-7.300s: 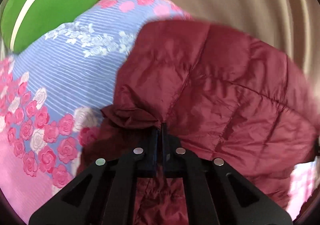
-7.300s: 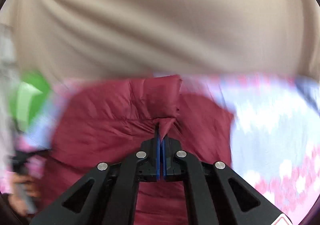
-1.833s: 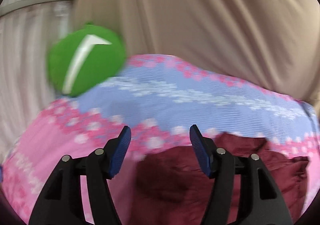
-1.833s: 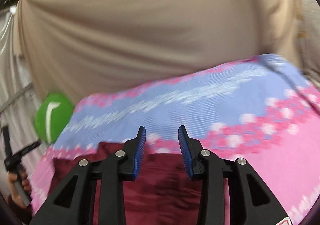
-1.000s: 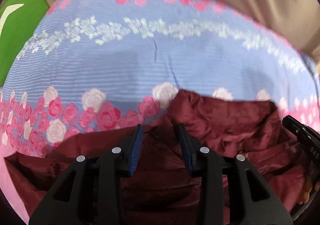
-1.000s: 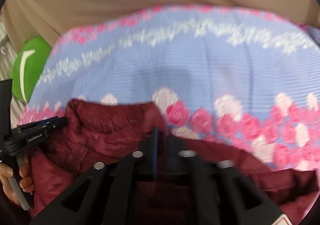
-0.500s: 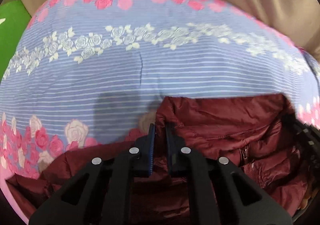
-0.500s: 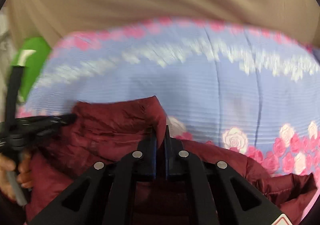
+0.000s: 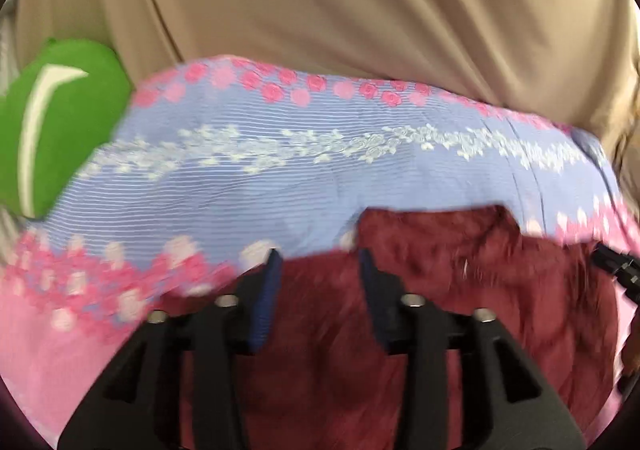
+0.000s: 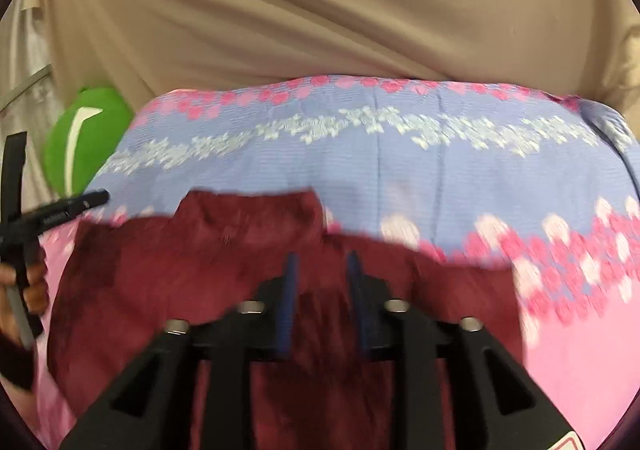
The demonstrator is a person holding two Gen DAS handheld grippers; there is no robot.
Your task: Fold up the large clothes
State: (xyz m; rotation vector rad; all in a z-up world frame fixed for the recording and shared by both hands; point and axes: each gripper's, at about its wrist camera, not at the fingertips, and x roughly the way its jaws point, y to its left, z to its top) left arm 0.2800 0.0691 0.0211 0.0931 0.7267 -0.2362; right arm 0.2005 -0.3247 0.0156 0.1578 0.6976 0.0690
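A dark red quilted jacket (image 9: 480,290) lies on the flowered bedspread (image 9: 280,177), its collar edge toward the far side. My left gripper (image 9: 318,262) hangs above the jacket's left part, its jaws opening, nothing between the blue pads. In the right wrist view the jacket (image 10: 200,258) fills the lower middle. My right gripper (image 10: 320,264) is over it, jaws also opening and free of the cloth. The left gripper (image 10: 56,213) shows at that view's left edge in a person's hand; the right gripper's tip (image 9: 616,270) shows at the left view's right edge.
A green cushion (image 9: 52,129) with a white stripe sits at the bed's far left corner. A beige curtain (image 9: 360,9) hangs behind the bed. The blue and pink bedspread (image 10: 440,153) stretches beyond and to both sides of the jacket.
Both grippers were shut on the jacket's collar edge half a second ago; they have let go, spread their jaws, and pulled back and up. The jacket lies flatter.
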